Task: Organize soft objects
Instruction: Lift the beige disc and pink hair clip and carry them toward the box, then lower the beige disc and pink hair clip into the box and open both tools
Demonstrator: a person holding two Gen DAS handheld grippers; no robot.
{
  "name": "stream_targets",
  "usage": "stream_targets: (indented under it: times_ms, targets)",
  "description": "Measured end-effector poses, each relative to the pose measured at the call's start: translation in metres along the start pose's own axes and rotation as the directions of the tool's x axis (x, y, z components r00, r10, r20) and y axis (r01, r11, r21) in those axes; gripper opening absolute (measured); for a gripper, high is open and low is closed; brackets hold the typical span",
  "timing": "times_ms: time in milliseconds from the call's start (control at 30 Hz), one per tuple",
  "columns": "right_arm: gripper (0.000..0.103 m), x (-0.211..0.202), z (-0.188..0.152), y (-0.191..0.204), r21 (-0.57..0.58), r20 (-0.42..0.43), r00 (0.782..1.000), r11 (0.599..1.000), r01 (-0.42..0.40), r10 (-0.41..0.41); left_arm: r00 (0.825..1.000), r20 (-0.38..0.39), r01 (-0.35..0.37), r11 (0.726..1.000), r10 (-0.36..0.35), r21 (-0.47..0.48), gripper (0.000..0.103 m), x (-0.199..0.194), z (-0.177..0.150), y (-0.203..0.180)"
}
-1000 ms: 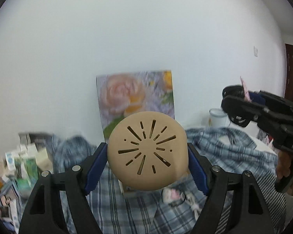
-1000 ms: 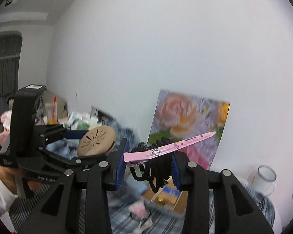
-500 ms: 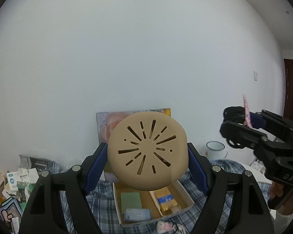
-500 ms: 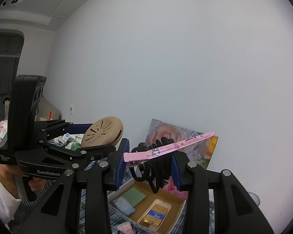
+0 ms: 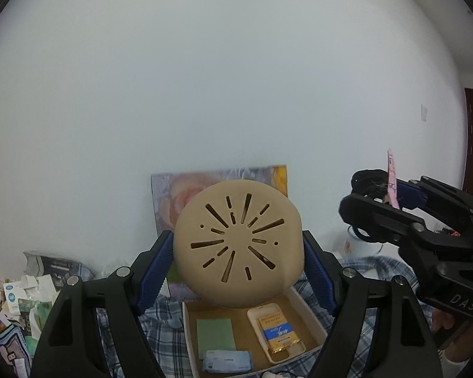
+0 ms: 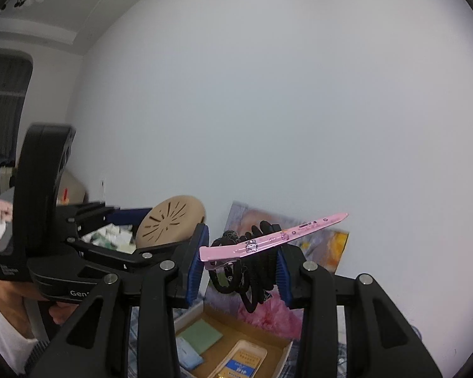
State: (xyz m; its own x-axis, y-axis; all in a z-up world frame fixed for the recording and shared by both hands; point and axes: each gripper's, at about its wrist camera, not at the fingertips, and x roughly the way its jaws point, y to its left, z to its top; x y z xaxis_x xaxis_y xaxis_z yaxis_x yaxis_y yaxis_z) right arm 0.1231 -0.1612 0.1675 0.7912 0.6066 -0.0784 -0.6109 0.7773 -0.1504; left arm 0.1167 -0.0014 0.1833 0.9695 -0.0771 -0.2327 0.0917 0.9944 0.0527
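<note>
Above the half-filled cardboard box (image 5: 312, 318), the left gripper (image 5: 238, 263) clamps a tan slotted pad (image 5: 238, 247) and the right gripper (image 6: 241, 266) clamps black hair ties (image 6: 252, 271) with a pink clip (image 6: 274, 236), neither yet stowed.

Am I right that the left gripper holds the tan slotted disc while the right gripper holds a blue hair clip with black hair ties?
Not quite: the hair clip is pink, not blue, as the right wrist view shows. The rest stands: left gripper on the tan slotted disc, right gripper on the black hair ties.

Flower painting (image 5: 179, 189) against white wall (image 5: 204, 78), white mug (image 5: 359, 247), plaid cloth (image 5: 164, 330)
</note>
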Motion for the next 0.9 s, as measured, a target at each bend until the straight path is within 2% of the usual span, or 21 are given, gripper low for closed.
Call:
stream_targets:
  times_ms: [67,333,533,900]
  targets:
    - [0.038,0.013,-0.006,-0.003,0.013,-0.033,0.999,1.000,0.001,-0.001,1.000,-0.019,0.003,1.000,-0.003,-0.007,0.080,0.011,-0.004,0.001]
    - [0.038,0.034,-0.016,-0.008,0.097,-0.071,0.997,0.995,-0.015,0.022,0.996,-0.089,-0.006,1.000,0.004,-0.023,0.080,0.036,-0.024,0.005]
    - [0.038,0.043,-0.018,-0.018,0.096,-0.113,0.994,0.995,0.016,-0.005,0.990,-0.141,-0.016,1.000,0.013,-0.024,0.080,0.058,-0.037,0.013]
    - [0.038,0.078,-0.049,-0.020,0.139,-0.190,0.982,0.990,0.008,0.019,0.976,-0.215,-0.040,0.999,0.032,-0.032,0.080,0.090,-0.061,0.019]
